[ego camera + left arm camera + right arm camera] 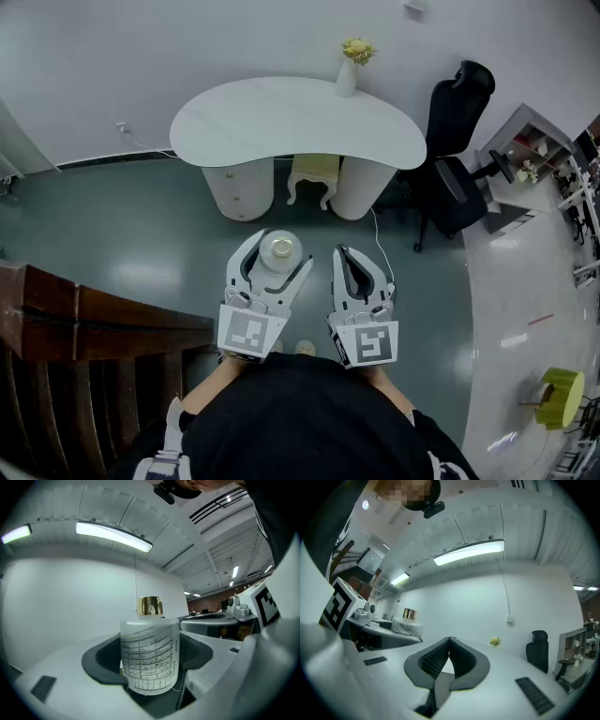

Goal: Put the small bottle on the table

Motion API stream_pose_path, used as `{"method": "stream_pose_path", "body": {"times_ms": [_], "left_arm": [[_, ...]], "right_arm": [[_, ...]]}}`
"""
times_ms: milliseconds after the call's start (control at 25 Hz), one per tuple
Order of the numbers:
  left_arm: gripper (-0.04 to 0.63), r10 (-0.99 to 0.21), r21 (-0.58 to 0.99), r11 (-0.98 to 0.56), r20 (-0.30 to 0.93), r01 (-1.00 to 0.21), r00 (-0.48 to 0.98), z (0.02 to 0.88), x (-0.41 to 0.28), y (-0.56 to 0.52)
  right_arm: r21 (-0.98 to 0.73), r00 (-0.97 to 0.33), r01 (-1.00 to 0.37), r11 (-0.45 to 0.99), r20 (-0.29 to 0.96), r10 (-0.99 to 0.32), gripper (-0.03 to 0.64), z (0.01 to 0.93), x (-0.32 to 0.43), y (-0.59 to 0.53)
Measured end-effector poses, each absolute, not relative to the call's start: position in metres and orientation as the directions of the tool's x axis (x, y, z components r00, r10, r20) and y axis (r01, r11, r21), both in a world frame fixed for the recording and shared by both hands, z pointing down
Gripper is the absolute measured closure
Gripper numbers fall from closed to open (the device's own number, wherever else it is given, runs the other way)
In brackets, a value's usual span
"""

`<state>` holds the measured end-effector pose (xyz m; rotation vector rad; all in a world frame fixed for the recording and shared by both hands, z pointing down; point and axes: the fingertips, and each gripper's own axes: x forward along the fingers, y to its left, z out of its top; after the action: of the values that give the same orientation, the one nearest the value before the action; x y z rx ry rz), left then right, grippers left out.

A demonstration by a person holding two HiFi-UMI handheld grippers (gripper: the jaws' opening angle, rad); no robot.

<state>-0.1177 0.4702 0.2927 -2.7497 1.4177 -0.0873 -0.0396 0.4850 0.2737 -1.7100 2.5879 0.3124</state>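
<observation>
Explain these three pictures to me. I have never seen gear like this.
No robot here: a person holds a two-jaw gripper in each hand. The head view looks down from the person's head; the other two cameras ride on the grippers. The left gripper has its jaws closed on the small bottle, frosted with a gold cap. The right gripper has its jaws together, empty. Ahead stands a white table bearing a vase of yellow flowers; the bottle is not yet on it.

Left tongs (281, 248), right tongs (342, 255) white, grey-padded; black-and-white marker cubes (251, 333); black shirt (309, 412).
</observation>
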Motion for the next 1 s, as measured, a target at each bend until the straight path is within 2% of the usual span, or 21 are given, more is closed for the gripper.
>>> {"method": "stream_pose_path", "body": {"times_ms": [1000], "left_arm": [[0.261,-0.867,-0.048,-0.498,0.006,-0.866,0.498,0.295,-0.069,0.478]], "right_arm": [[0.137,-0.462,-0.885,0.445,-0.145,-0.875,0.595,0.282,0.02,0.487]]}}
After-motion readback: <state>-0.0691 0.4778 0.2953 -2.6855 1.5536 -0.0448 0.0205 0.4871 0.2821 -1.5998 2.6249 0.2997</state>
